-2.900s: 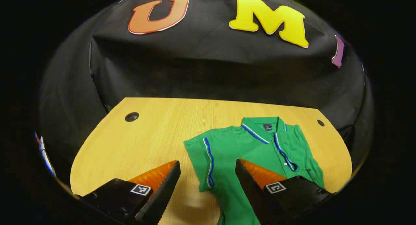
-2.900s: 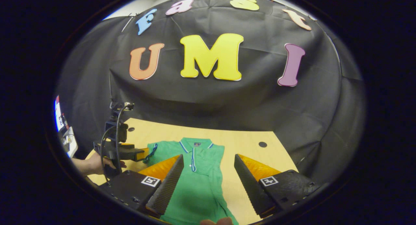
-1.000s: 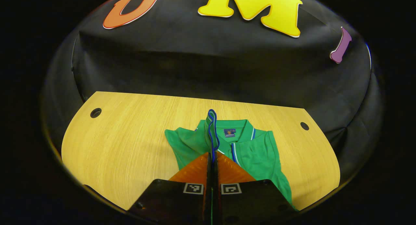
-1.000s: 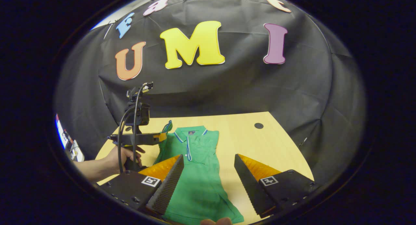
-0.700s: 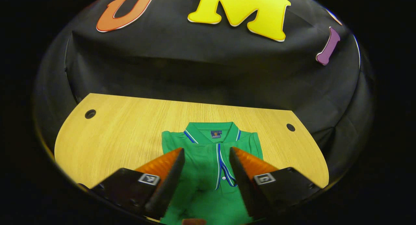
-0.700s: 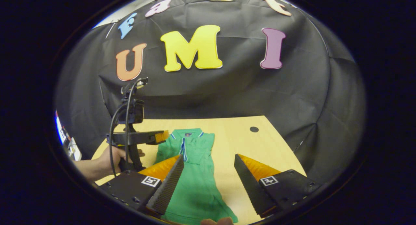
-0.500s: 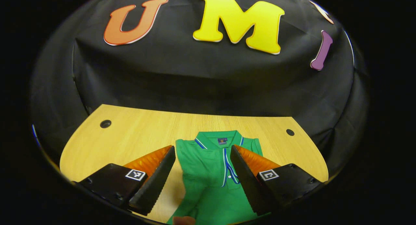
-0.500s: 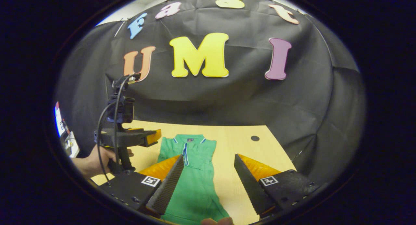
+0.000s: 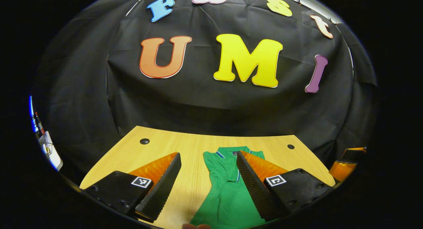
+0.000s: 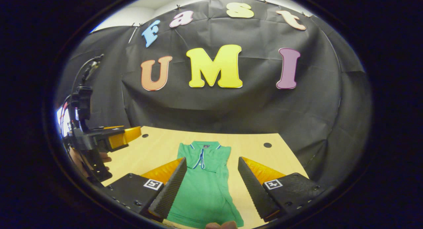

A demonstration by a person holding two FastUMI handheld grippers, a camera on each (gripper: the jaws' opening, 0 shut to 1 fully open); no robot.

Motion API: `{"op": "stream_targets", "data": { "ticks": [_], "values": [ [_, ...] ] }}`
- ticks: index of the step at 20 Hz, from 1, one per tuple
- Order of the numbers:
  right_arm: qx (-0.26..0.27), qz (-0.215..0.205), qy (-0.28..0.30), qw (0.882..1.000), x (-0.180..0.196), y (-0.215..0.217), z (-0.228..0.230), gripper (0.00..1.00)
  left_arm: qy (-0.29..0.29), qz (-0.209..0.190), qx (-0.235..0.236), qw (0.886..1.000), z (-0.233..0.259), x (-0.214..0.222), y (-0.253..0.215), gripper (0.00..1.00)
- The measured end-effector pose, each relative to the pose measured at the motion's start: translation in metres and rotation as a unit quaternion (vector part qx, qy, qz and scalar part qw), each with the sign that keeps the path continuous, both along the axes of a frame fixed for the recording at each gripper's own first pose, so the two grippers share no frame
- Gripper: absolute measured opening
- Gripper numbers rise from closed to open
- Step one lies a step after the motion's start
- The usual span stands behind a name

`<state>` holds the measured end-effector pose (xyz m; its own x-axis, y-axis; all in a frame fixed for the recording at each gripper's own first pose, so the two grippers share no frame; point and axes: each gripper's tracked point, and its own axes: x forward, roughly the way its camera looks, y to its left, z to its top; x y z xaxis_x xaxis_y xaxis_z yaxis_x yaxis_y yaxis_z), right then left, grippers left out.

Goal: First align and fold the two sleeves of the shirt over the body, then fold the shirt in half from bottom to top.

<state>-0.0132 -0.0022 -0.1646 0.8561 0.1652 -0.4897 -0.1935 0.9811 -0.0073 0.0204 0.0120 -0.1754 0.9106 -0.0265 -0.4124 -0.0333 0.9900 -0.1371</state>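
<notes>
A green polo shirt with blue and white trim lies flat on the wooden table, collar toward the wall. Both sleeves lie folded over its body, leaving a narrow long shape. My left gripper is open, raised above the table near the shirt's left side, with nothing between its fingers. In the right gripper view the left gripper hangs at the far left, held by a hand. My right gripper is open above the shirt's lower part, holding nothing.
The table has two round cable holes, one at each back corner. Black cloth walls close off the back and sides. Bare wood lies on both sides of the shirt. A fingertip shows at the bottom edge.
My left gripper carried the left sleeve over the body, let it go and opened, then pulled back up and to the left. The right gripper stayed open and barely moved.
</notes>
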Motion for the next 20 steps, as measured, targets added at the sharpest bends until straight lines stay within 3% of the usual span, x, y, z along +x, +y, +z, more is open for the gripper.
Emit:
{"op": "stream_targets", "data": {
  "ticks": [7,12,20],
  "values": [
    [-0.029,-0.012,0.026,0.999,-0.055,-0.043,-0.036,0.95,0.017,-0.027,0.011,0.999,-0.025,-0.093,0.004,1.0],
    [-0.041,-0.017,0.087,0.995,-0.101,-0.067,-0.095,0.96,0.072,-0.073,0.016,0.995,-0.079,-0.146,-0.013,1.0],
    [-0.069,-0.032,0.179,0.981,-0.141,-0.109,-0.191,0.96,0.17,-0.08,0.009,0.982,-0.171,-0.21,-0.008,1.0]
  ]
}}
